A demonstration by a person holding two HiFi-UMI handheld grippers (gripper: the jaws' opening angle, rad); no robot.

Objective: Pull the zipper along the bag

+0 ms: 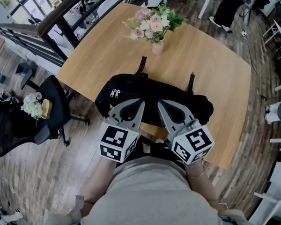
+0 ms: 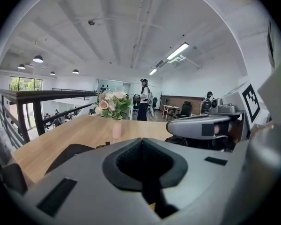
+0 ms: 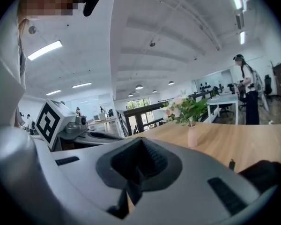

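Currently a black fabric bag (image 1: 150, 90) lies across the near edge of a light wooden table (image 1: 215, 78), just in front of the person. Left gripper (image 1: 139, 102) and right gripper (image 1: 161, 103) sit side by side over the bag's near side, tips pointing away from the person. Both gripper views show the jaws closed together, with only a dark sliver in the seam; can't tell if bag fabric is pinched there. Silver zipper pulls (image 1: 114, 93) sit at the bag's left end, near the left gripper but apart from it. Pink vase of pink and white flowers (image 1: 158, 46) stands beyond the bag. Black office chair (image 1: 56, 102) stands left of the table.
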